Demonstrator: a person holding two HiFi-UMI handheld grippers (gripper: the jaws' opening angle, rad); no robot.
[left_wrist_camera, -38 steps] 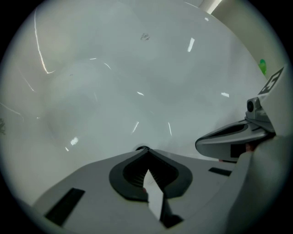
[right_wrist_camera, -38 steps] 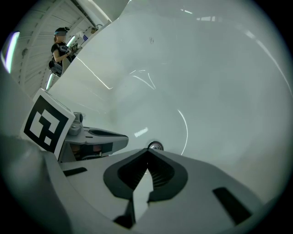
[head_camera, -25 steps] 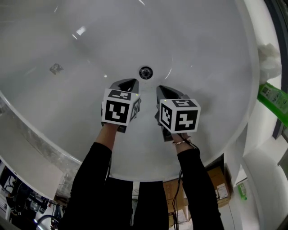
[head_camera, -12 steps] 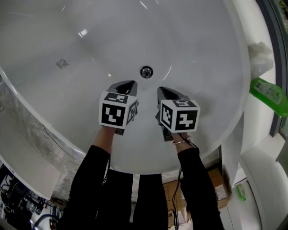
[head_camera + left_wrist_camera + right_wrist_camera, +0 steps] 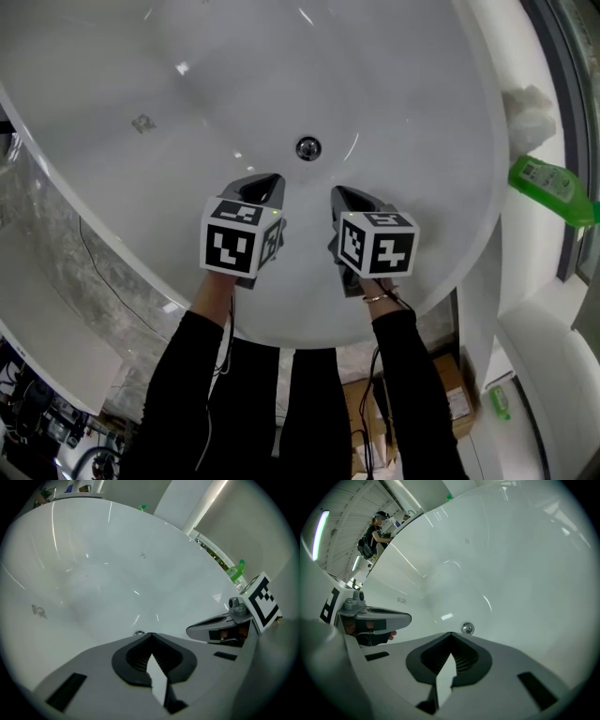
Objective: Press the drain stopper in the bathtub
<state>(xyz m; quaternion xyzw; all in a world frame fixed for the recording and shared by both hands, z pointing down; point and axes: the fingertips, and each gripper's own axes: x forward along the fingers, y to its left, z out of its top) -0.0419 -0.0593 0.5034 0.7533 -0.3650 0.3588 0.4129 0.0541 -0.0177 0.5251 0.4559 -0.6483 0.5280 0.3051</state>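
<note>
As both grippers hang above the floor of the bathtub (image 5: 422, 94) with neither touching it, the moment fits two stages alike: the approach to a press, or the lift clear after one. The pictures do not settle which. The drain stopper (image 5: 307, 147) sits at the low centre of the white basin, a small round chrome cap with a darker ring, just ahead of and between the two gripper tips. Whether it stands raised or seated down cannot be read from any view. The left gripper (image 5: 270, 180) has its jaws together with nothing in them, and the right gripper (image 5: 339, 193) is likewise closed and empty. The right gripper view shows the stopper just beyond that gripper's tip and slightly to its right, the clearer line of the two. The left gripper view shows only the cap's edge over the tip. Judgement: if a press is due, the joined tip should meet the cap's centre and bear straight down, since the cap is small and glossy and an off-centre push would likely skid onto the slick enamel. A green bottle (image 5: 553, 189) sits on the tub's ledge, well apart.
</note>
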